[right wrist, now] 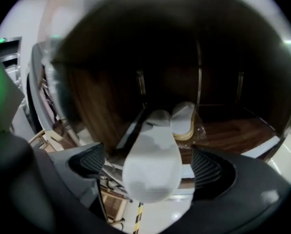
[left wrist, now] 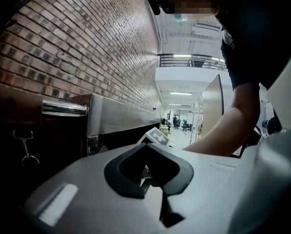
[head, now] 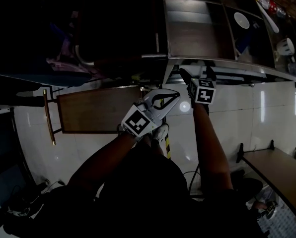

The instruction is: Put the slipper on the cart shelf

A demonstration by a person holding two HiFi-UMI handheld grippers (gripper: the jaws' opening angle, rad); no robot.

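Lying on cart shelf (right wrist: 243, 130): wrapped slipper (right wrist: 184, 116), one o'clock.
Loose slipper (right wrist: 153, 165): between my wide right fingers (right wrist: 206, 167), untouched.
Left fingers (left wrist: 131, 179): together.

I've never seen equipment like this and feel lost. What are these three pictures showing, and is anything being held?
There is no robot here. A person holds a two-jaw gripper in each hand. The dark picture comes from a camera on the person's head, looking steeply down. The other two come from cameras riding on the grippers, each looking along its own jaws. The left gripper has its jaws together with nothing in them, next to a brick wall. The right gripper has its jaws wide apart. A white slipper lies between them, but the pads do not touch it. Behind it a second slipper rests on the cart's wooden shelf. So nothing is gripped right now.
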